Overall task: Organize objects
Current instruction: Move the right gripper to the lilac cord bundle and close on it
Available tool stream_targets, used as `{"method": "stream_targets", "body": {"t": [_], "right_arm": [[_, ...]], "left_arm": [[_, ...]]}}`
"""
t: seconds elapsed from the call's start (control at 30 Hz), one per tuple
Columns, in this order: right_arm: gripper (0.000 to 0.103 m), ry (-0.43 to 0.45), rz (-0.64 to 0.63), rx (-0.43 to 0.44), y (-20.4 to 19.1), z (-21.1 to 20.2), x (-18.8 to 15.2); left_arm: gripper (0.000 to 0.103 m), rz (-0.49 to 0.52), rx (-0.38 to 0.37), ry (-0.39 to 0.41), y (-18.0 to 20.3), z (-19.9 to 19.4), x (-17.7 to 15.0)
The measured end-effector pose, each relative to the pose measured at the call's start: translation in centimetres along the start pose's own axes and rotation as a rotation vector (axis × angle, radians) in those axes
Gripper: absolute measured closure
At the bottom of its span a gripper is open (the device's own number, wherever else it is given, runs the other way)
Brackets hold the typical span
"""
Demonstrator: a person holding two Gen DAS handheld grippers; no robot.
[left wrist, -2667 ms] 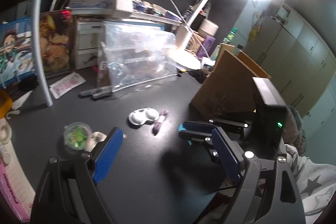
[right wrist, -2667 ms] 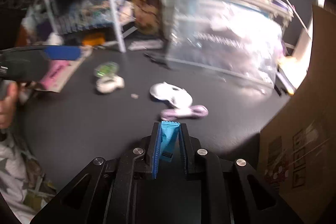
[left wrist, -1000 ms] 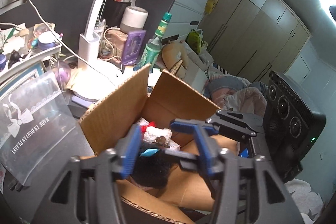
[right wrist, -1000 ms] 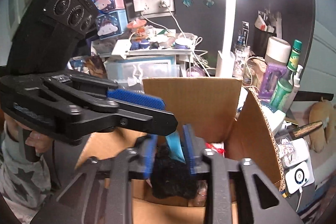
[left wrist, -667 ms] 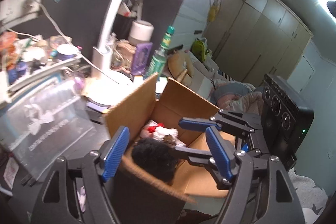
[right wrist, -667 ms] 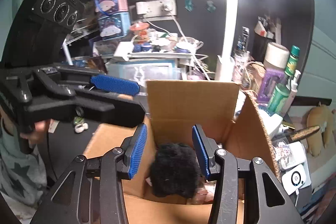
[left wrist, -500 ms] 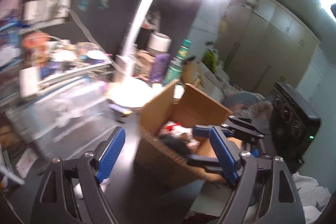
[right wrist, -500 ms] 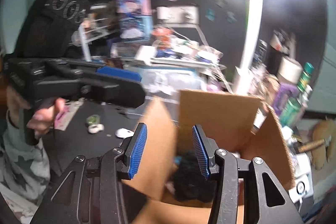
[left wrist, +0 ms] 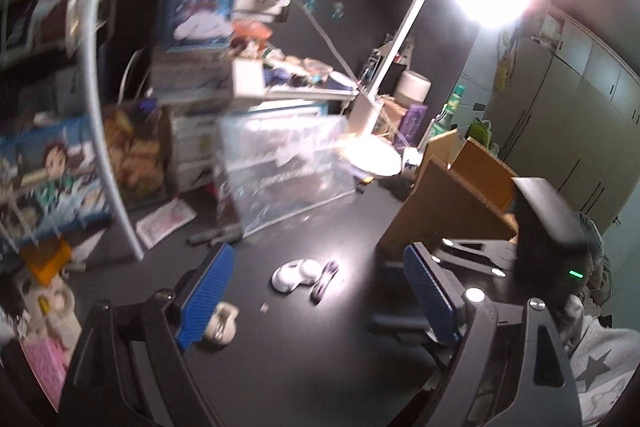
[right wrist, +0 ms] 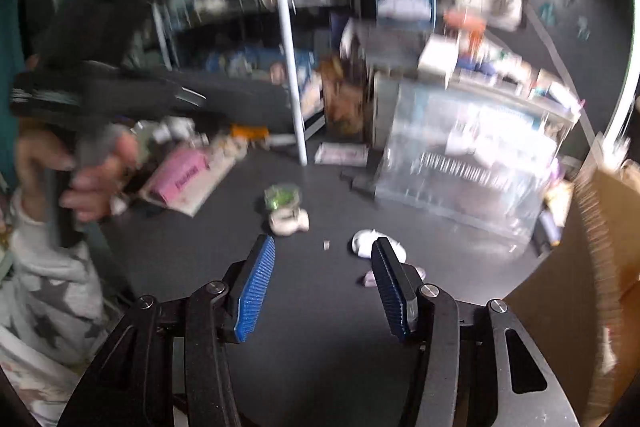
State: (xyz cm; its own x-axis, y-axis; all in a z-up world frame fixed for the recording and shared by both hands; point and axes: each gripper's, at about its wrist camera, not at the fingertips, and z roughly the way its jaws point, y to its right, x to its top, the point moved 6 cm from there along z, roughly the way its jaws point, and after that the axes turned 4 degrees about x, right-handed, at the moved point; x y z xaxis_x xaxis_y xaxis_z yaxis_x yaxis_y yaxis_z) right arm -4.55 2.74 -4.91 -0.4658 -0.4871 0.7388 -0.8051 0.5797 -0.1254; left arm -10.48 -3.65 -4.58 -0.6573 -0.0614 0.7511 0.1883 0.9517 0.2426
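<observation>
Both views are motion-blurred. My left gripper (left wrist: 316,297) is open and empty above the black desk. A white case (left wrist: 291,274) and a purple hair tie (left wrist: 325,282) lie ahead between its fingers; a beige item (left wrist: 221,323) sits by the left finger. My right gripper (right wrist: 322,287) is open and empty. Ahead of it lie the white case (right wrist: 365,243), the beige item (right wrist: 289,220) and a green round container (right wrist: 282,198). The purple tie (right wrist: 370,279) shows partly behind the right finger. The cardboard box (left wrist: 452,203) stands at the right, also at the right edge of the right wrist view (right wrist: 600,251).
A clear plastic bag (left wrist: 284,167) stands at the back of the desk, with two black markers (left wrist: 216,237) before it. A white pole (left wrist: 100,131) rises at left. A desk lamp (left wrist: 400,39) shines at back right. A pink packet (right wrist: 182,179) lies at left.
Both grippers opened, releasing a black fluffy item into the cardboard box. They have swung away from the box, left and down toward the desk items.
</observation>
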Motion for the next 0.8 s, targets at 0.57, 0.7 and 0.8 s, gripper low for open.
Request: {"method": "stream_targets", "body": {"t": [0.57,0.7,0.8], "right_arm": [[0.036,-0.177,0.141,-0.118,7.3,10.0,-3.3],[0.036,-0.188,0.128,-0.080,5.7,8.8,-4.2],[0.036,-0.210,0.101,-0.005,3.8,8.1,-5.0]], "left_arm": [[0.012,-0.029,-0.023,-0.067,-2.6,1.9,-5.0],[0.012,-0.037,-0.022,-0.075,-2.8,2.0,-5.1],[0.012,-0.039,-0.028,-0.077,-2.7,2.0,-5.2]]}}
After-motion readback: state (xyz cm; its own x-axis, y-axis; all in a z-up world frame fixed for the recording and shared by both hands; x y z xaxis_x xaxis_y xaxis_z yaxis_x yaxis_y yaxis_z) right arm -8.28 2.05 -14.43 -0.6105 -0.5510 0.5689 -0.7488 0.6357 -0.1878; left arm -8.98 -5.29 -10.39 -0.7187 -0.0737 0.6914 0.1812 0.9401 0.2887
